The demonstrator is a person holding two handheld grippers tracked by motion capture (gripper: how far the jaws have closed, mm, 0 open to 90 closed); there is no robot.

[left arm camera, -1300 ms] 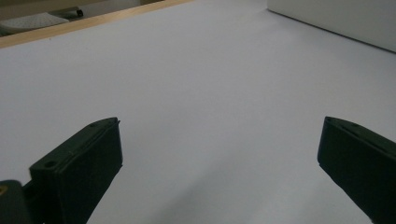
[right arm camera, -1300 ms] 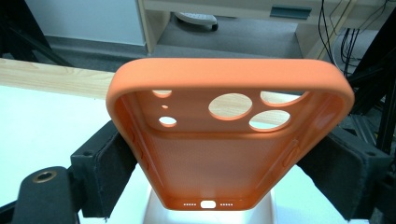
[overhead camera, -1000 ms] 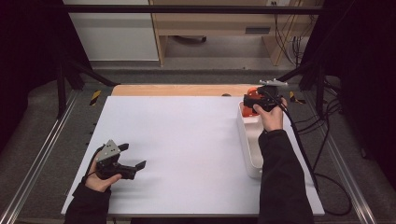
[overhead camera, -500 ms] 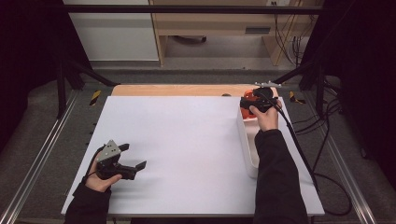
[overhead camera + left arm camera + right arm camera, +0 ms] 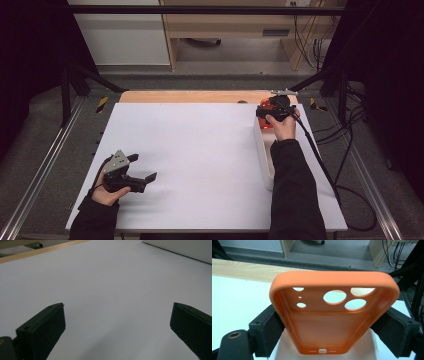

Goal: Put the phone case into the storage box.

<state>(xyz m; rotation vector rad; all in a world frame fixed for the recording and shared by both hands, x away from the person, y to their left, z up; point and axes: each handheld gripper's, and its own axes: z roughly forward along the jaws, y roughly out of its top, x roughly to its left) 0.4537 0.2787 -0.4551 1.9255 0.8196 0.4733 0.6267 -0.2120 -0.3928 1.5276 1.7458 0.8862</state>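
right gripper (image 5: 270, 116) clamped across the sides of an orange phone case (image 5: 332, 315), camera holes toward the top of the right gripper view. sunk a little lower in the upper right of the high view than a second ago, over the far end of the white tray (image 5: 263, 160). left gripper (image 5: 142, 170) unmoved at lower left, jaws spread wide above the bare white table (image 5: 200, 150), grasping nothing.

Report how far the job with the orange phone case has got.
Done: the right gripper is clamped on the sides of the orange phone case, above the white tray's far end. In hand: carrying it. Left: setting it down; the left gripper rests open on the white table.
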